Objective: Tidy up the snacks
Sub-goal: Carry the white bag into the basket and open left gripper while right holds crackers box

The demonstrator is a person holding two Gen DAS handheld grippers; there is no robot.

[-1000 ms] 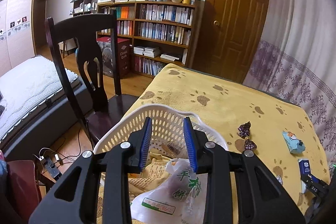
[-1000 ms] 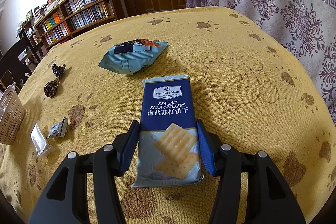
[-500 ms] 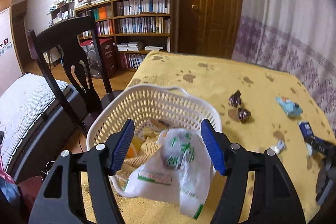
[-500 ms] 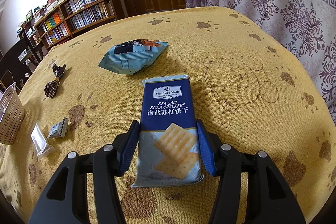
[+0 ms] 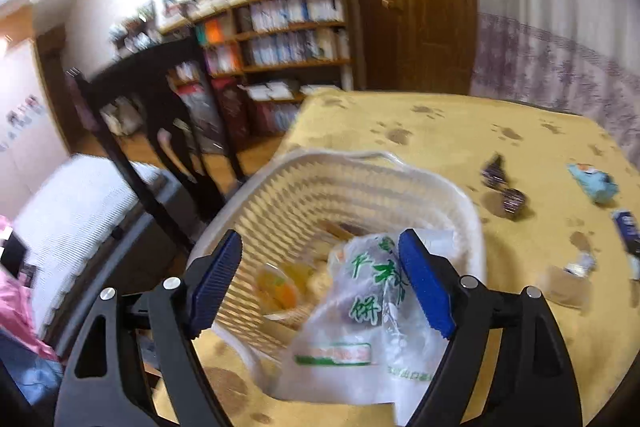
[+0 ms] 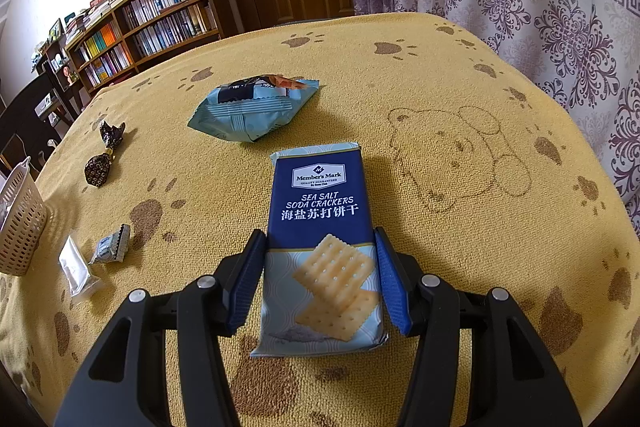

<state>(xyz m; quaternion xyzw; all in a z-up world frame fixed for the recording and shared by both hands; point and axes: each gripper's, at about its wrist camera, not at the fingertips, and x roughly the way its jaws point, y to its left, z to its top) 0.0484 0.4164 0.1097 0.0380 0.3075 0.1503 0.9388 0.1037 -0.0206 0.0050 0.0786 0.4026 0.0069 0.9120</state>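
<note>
We note basket (image 5: pixel 460 195) on yellow cloth (image 6: pixel 460 75) at chair-side edge. White bag (image 5: pixel 360 311), pinched a second ago, now released, draped over basket near rim, half in. Left gripper (image 5: pixel 320 271) spread wide, empty: one snack deposited. Right gripper (image 6: pixel 320 279) unchanged, straddling crackers (image 6: pixel 320 227), right of basket; whether pads touch pack, cannot tell. Pack flat, long axis along fingers, logo end pointing away.
</note>
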